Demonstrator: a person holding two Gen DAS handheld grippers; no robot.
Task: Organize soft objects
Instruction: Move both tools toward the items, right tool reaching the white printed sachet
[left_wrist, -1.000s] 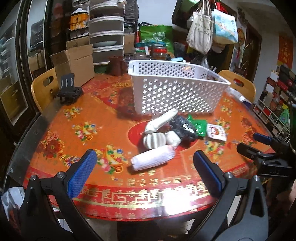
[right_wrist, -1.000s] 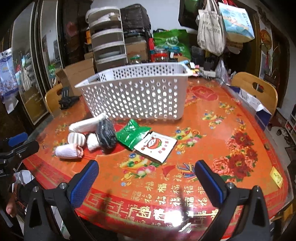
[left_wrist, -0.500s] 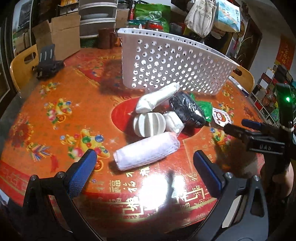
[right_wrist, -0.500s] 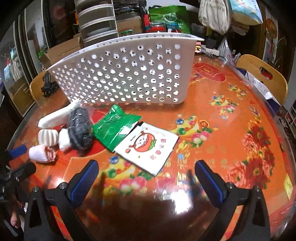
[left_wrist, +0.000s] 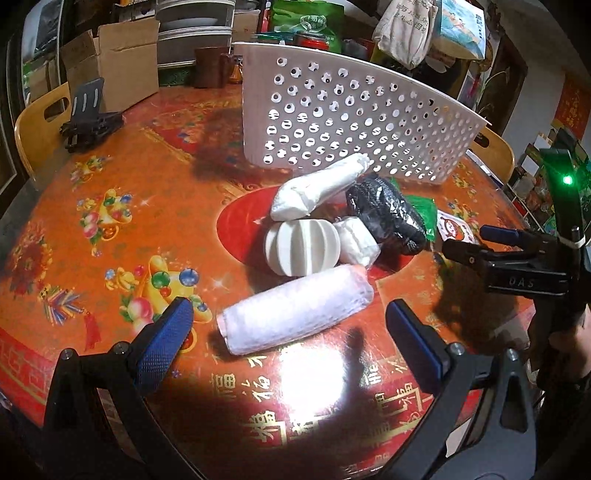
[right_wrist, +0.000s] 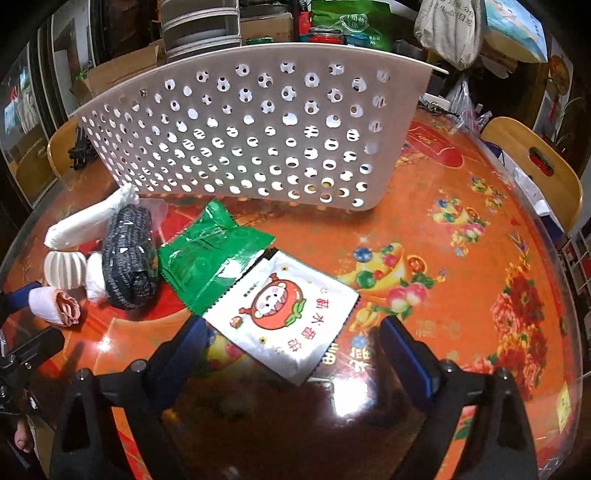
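A pile of soft things lies in front of a white perforated basket (left_wrist: 351, 122) on the red patterned table. My left gripper (left_wrist: 288, 317) is open. A white and pink wrapped roll (left_wrist: 295, 310) lies between its blue pads, untouched. Behind the roll are a ribbed white round piece (left_wrist: 301, 247), a small white bundle (left_wrist: 356, 240), a black knit bundle (left_wrist: 388, 214) and a long white bundle (left_wrist: 321, 188). My right gripper (right_wrist: 293, 328) is open, jaws closing. The near corner of a white cartoon packet (right_wrist: 284, 314) is between its pads. A green packet (right_wrist: 210, 254) lies beside the white one.
A cardboard box (left_wrist: 110, 62) and a black folding stand (left_wrist: 88, 118) are at the back left. Wooden chairs (right_wrist: 532, 162) ring the table. Shelves and hanging bags (left_wrist: 402, 29) crowd the back. The table's near edge lies just below both grippers.
Both grippers have come down and forward toward the table. The roll now lies between the left pads, the white packet between the right pads. The right jaws stand slightly narrower.
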